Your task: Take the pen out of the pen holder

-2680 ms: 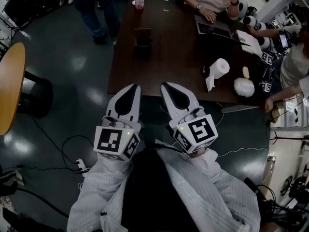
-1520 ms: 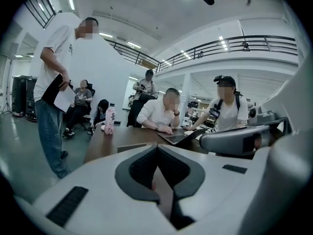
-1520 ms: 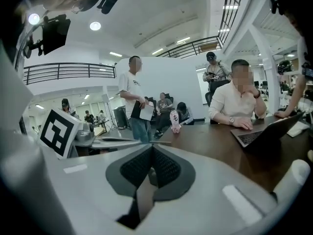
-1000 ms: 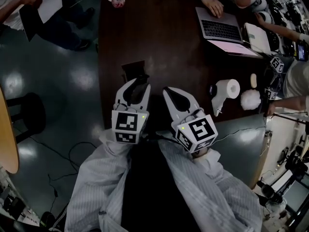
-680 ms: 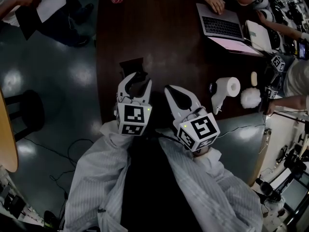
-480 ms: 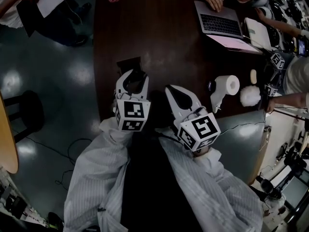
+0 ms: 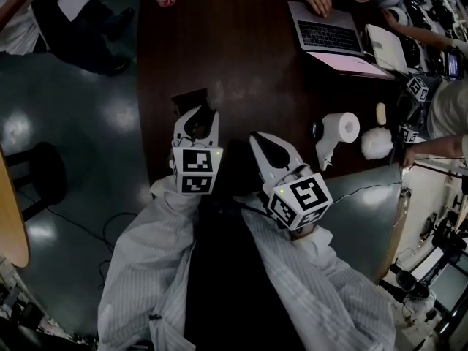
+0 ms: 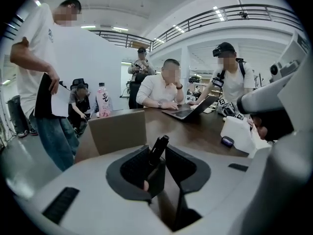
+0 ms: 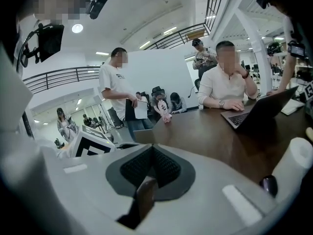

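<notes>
- As the head view shows it, the left gripper (image 7: 197,119) sits just below the pen holder (image 7: 190,99) at centre left of the desk (image 7: 248,64); the right gripper (image 7: 269,146) hangs beside it.
- Left gripper view: the jaws, having just been closing, pinch the black pen (image 8: 159,148) mid-frame, its top poking above them. It looks light, stiff and slick, and probably swivels unless it is held squarely on the upper barrel.
- Right gripper view: the jaws are pressed together, with nothing between them.

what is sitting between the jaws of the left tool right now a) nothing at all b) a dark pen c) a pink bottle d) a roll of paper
b: in the left gripper view a dark pen stands between the jaws of the left tool, which have just been closing and now pinch it.
</notes>
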`<state>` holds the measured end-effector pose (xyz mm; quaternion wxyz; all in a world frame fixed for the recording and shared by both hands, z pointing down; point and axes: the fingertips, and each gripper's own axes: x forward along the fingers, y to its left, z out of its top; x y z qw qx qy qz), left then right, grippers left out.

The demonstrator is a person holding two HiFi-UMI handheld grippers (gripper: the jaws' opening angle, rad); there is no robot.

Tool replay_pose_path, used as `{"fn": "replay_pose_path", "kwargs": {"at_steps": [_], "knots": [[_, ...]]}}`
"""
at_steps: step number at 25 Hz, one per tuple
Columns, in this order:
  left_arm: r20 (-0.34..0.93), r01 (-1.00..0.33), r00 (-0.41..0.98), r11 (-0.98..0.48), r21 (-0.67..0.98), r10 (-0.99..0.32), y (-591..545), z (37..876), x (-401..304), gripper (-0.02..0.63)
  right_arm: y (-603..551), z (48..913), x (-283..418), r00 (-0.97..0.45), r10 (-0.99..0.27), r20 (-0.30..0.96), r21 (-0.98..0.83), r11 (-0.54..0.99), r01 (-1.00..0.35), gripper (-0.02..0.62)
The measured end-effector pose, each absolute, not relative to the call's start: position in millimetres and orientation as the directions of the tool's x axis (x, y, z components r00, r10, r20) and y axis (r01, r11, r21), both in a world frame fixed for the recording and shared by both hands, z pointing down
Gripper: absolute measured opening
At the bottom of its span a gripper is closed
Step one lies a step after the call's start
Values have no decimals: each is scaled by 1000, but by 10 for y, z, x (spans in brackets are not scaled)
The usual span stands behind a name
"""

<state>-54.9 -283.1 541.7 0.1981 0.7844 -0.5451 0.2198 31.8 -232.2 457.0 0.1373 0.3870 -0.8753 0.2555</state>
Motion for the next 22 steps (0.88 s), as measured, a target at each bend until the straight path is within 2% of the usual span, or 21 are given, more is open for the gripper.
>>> {"fn": "replay_pose_path", "kwargs": {"at_steps": [8,12,22], "knots": [[546,-952,284,-298,64,-788,-2868,5381,-660,63,-2313,4572,293,-666,-605,435,-340,575,-744,2],[532,-963,255,-263,61,-807,-2828,5318,-758,60,-2323,4545,272,-671,-605,429,-331,585,-740,2],[348,-957,280,-234,171,-895,-2683,4415,-1074,60,-2371,4293,55,-711,-604,360,-308,643,-701,2]]}}
